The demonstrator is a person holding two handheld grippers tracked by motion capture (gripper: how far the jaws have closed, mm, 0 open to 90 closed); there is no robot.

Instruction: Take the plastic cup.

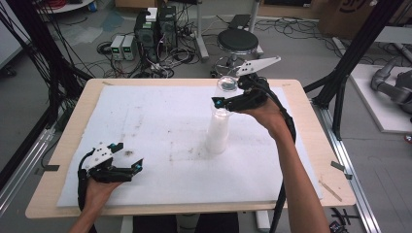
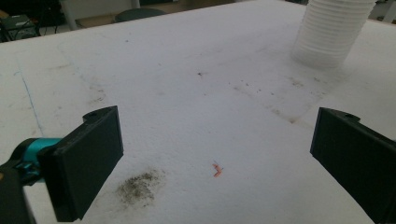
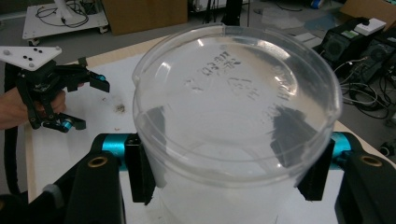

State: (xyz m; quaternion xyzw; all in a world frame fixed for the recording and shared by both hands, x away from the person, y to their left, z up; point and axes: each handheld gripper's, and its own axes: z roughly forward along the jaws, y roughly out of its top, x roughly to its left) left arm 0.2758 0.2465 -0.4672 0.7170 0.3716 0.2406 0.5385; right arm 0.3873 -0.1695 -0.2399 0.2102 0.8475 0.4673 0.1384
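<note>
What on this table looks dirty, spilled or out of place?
The white mat is stained: a dark gritty smudge and a small orange scrap lie between the left gripper jaws. The cup stack stands upright.

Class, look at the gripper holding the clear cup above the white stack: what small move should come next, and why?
Probably keep lifting the clear cup straight up until it is free of the stack of cups. The right gripper grips it on both sides just above the stack, so moving sideways too early could tip the stack. The left gripper rests open on the white mat.
</note>
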